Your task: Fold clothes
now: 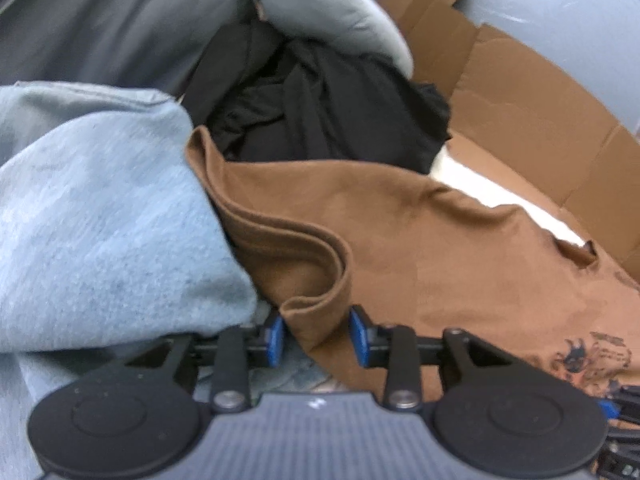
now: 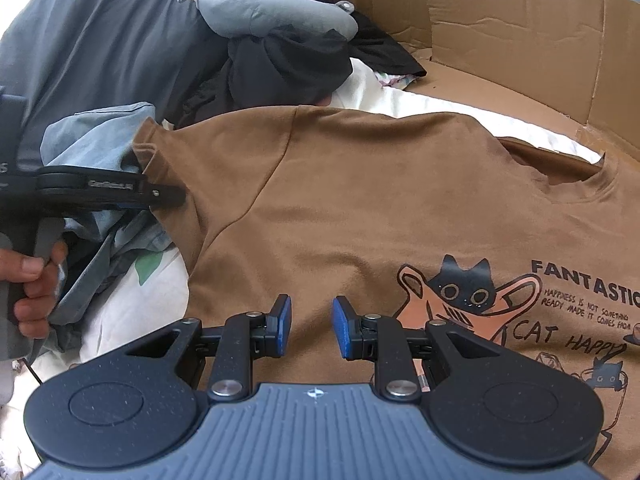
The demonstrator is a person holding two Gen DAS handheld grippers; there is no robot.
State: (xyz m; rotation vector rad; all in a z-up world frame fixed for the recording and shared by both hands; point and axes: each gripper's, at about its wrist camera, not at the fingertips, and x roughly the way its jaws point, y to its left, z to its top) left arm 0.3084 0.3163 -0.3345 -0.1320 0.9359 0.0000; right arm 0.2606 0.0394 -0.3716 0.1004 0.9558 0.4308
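A brown T-shirt (image 2: 360, 200) with a cat print (image 2: 460, 296) lies face up on white bedding, its collar (image 2: 560, 176) at the right. My left gripper (image 1: 316, 336) is at the shirt's left sleeve (image 1: 312, 280). The sleeve's folded hem stands bunched between the blue pads (image 1: 276, 336) and touches both. From the right wrist view, the left gripper (image 2: 178, 196) reaches in from the left onto the sleeve (image 2: 168, 152), held by a person's hand (image 2: 32, 292). My right gripper (image 2: 312, 326) hovers open over the shirt's chest with nothing between its pads.
A light blue garment (image 1: 100, 220) is heaped left of the sleeve. Black clothes (image 1: 320, 100) and a grey neck pillow (image 1: 320, 8) lie behind the shirt. Cardboard walls (image 2: 500, 40) rise at the back and right. White bedding (image 2: 132, 300) shows under the shirt's left side.
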